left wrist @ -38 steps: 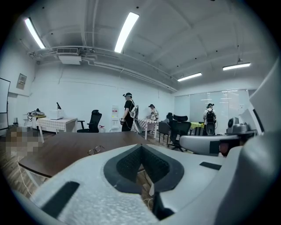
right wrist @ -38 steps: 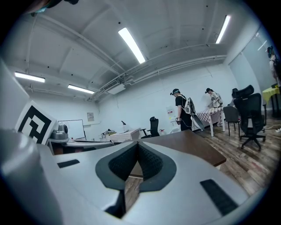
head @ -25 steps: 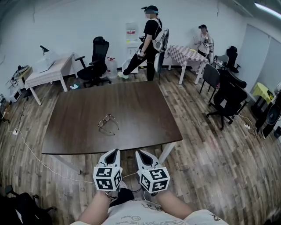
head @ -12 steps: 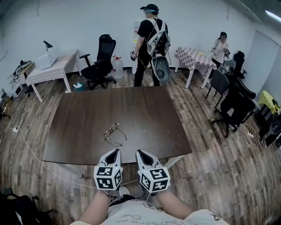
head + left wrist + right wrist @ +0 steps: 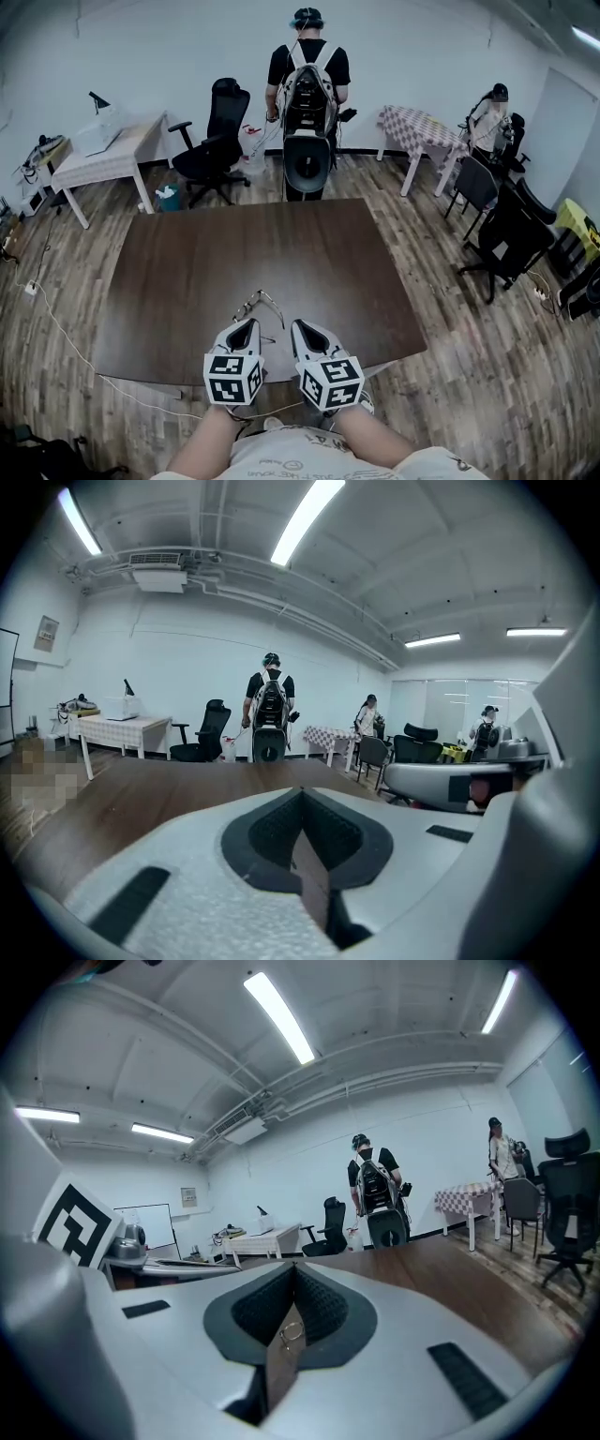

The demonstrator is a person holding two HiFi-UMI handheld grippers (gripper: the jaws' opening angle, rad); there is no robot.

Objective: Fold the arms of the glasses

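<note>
The glasses (image 5: pixel 262 302) lie with their arms spread on the dark brown table (image 5: pixel 319 272), close to its near edge. My left gripper (image 5: pixel 249 322) is shut and empty, and its tip reaches the near side of the glasses, hiding part of them. My right gripper (image 5: pixel 296 325) is also shut and empty, just to the right of the glasses. In the left gripper view the left gripper (image 5: pixel 302 790) shows its pads meeting over the tabletop. The right gripper (image 5: pixel 292 1267) looks the same in the right gripper view. Neither gripper view shows the glasses.
A person with a backpack (image 5: pixel 306 84) stands at the table's far edge, back turned. A black office chair (image 5: pixel 214 141) and a white desk (image 5: pixel 108 150) are at the back left. A checkered table (image 5: pixel 419 127), another person (image 5: pixel 492 108) and dark chairs (image 5: pixel 511 230) are at the right.
Both grippers have come forward from off the table's near edge to over it, up to the glasses. The person at the back has moved behind the table's far edge, back turned.
</note>
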